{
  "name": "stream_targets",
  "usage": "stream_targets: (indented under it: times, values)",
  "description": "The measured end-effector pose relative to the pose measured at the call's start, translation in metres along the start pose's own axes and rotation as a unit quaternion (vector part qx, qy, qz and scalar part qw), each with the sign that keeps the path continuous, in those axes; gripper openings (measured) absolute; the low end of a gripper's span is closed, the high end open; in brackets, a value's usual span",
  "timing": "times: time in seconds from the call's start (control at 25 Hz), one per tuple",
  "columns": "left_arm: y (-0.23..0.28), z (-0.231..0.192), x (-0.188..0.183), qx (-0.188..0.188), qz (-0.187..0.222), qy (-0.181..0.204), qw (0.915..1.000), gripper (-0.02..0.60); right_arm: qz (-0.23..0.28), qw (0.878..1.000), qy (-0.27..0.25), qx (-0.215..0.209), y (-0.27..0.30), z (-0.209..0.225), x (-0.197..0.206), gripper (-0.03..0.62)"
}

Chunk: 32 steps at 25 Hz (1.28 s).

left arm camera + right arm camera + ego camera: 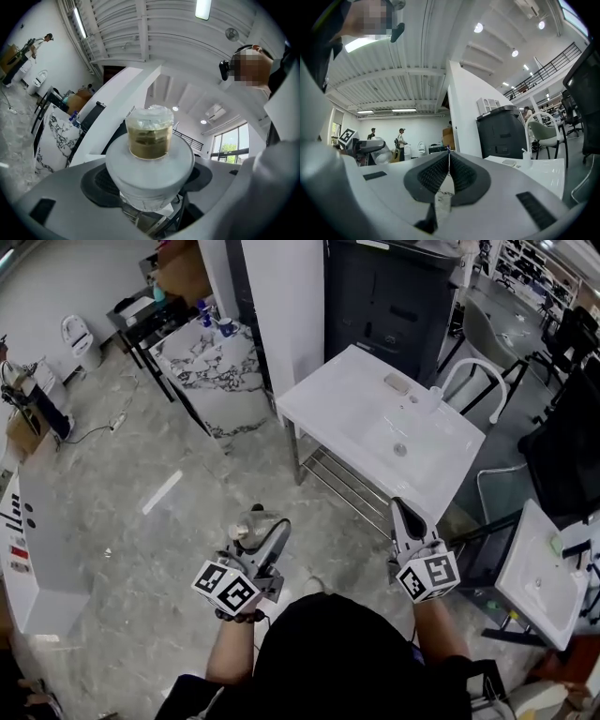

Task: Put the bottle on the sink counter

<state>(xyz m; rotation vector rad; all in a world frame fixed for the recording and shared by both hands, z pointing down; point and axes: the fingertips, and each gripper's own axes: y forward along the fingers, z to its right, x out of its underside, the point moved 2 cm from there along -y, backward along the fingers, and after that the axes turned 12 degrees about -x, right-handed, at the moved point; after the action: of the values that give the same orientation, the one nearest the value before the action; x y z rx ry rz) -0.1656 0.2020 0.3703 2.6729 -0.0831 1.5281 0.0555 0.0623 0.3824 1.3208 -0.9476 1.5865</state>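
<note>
A clear plastic bottle with a brownish top sits between the jaws of my left gripper, which is shut on it above the grey floor. In the left gripper view the bottle fills the middle, its wide pale body pressed between the dark pads. My right gripper is level beside it, jaws shut and empty; its pads meet in the right gripper view. The white sink counter stands just ahead of both grippers, with a basin and a curved faucet. The sink counter also shows on the right of the right gripper view.
A marble-topped table with small bottles stands at the back left. A white pillar and a dark cabinet rise behind the counter. A second white sink and black chairs are on the right. Two people stand far off.
</note>
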Motion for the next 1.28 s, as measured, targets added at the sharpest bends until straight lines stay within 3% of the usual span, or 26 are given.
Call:
stream_targets:
  times: [0.44, 0.6, 0.96, 1.28]
  values:
    - [0.043, -0.034, -0.004, 0.005, -0.023, -0.022, 0.9995, 0.353, -0.018, 1.0, -0.007, -0.011, 0.053, 0.011, 0.003, 0.031]
    - [0.067, -0.037, -0.012, 0.008, -0.018, -0.017, 0.9997, 0.351, -0.014, 0.998, -0.01, -0.052, 0.074, 0.025, 0.005, 0.031]
    - [0.155, -0.049, -0.03, -0.005, -0.007, -0.002, 1.0, 0.351, 0.001, 0.996, -0.014, -0.087, 0.147, 0.108, -0.009, 0.031]
    - [0.251, -0.045, -0.022, 0.004, -0.016, 0.005, 0.9998, 0.351, -0.002, 0.997, -0.007, -0.075, 0.173, 0.189, -0.011, 0.031]
